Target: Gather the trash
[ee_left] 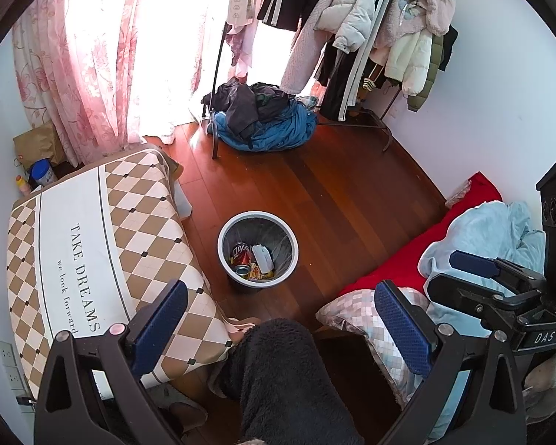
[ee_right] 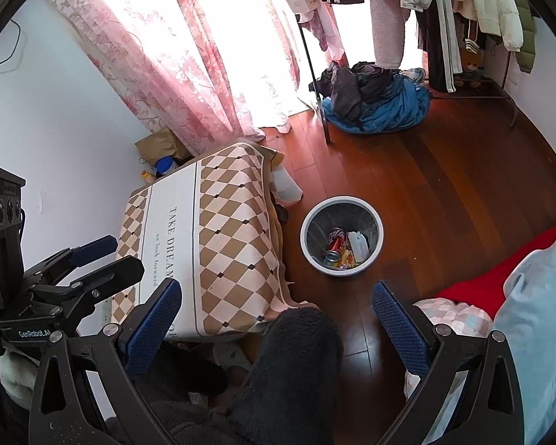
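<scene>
Your trash bin stands upright on the wood floor, just beside the corner of the table draped in a checked cloth, with the red-covered bed on its far side. Inside it: a red soda can, a second can end-up, a white plastic piece and some wrappers. Both tools are empty: left gripper fingers wide apart, right gripper likewise, both held high above the bin. Your dark fleecy knee sits between the fingers. No loose trash shows on the floor near the bin. Judgement: the bin looks light, thin-walled plastic, somewhat flexible; grip the rim at one side, since the smooth wall would likely slip. Cans dent easily; pinch mid-body.
</scene>
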{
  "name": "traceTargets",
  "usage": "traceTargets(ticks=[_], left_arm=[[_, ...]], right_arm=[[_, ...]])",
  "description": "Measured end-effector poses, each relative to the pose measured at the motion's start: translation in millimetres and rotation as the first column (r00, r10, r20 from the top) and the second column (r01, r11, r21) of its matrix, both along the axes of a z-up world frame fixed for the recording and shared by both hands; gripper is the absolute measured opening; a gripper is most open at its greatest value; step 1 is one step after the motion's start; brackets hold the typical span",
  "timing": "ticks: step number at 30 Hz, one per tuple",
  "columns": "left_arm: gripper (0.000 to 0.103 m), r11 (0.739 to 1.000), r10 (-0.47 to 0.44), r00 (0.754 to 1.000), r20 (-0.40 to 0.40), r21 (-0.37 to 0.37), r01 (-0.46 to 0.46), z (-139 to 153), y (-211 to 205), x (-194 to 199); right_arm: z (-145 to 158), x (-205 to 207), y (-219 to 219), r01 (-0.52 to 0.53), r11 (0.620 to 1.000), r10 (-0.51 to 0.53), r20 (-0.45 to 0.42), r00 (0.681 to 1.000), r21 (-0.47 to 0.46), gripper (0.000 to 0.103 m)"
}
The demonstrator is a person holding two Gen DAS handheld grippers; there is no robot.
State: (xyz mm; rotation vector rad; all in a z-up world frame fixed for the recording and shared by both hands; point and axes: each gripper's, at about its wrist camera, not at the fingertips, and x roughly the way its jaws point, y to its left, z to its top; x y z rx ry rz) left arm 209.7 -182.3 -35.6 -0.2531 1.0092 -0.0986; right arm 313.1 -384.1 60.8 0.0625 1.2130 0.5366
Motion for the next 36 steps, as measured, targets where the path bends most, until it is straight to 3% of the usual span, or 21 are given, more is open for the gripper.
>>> traceTargets(ticks=[36], left_arm=[[0.103,1.0,0.002,1.0,-0.003,-0.003,-0.002,2.1,-3.9,-5.9]], right_arm=[[-2.0,-0.4,-2.1,0.001,1.0,-0.001,-0.012,1.0,-0.003,0.103]])
